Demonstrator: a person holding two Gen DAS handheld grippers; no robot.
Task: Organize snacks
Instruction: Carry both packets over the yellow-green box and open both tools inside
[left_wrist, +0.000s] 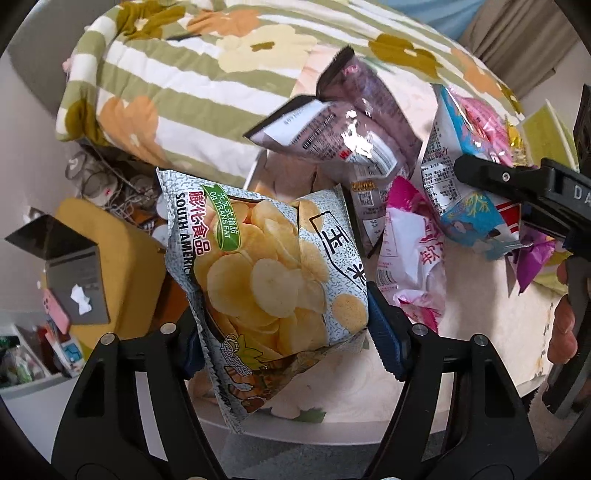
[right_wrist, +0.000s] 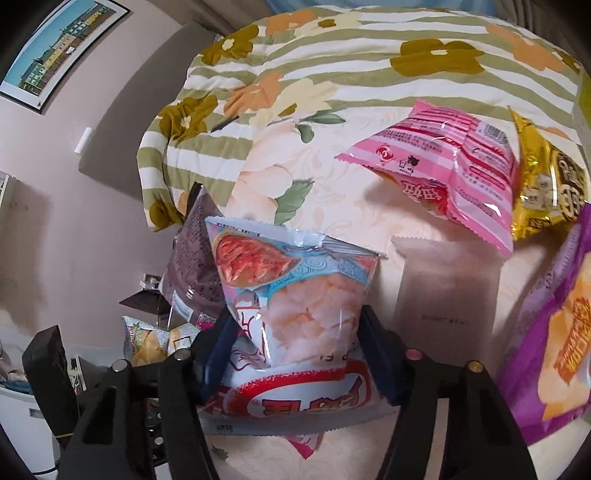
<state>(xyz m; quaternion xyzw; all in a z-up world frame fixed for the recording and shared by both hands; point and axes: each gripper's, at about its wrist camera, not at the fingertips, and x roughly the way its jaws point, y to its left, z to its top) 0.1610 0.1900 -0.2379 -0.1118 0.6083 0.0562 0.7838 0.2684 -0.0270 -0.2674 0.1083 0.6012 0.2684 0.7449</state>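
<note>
My left gripper (left_wrist: 286, 339) is shut on a grey potato chip bag (left_wrist: 266, 280) and holds it above the bed's edge. My right gripper (right_wrist: 295, 354) is shut on a blue and pink shrimp cracker bag (right_wrist: 295, 295), held upright over the bed; this bag also shows in the left wrist view (left_wrist: 461, 177) with the right gripper's finger (left_wrist: 517, 184) on it. A dark purple bag (left_wrist: 351, 125) stands behind, also seen in the right wrist view (right_wrist: 192, 266). A pink and white bag (left_wrist: 413, 258) lies beside it.
On the floral bed sheet (right_wrist: 332, 177) lie a pink bag (right_wrist: 450, 166), a gold bag (right_wrist: 550, 177) and a purple chip bag (right_wrist: 554, 332). A striped flowered quilt (left_wrist: 177, 74) is bunched at the back. A yellow stool with a laptop (left_wrist: 81, 273) stands left of the bed.
</note>
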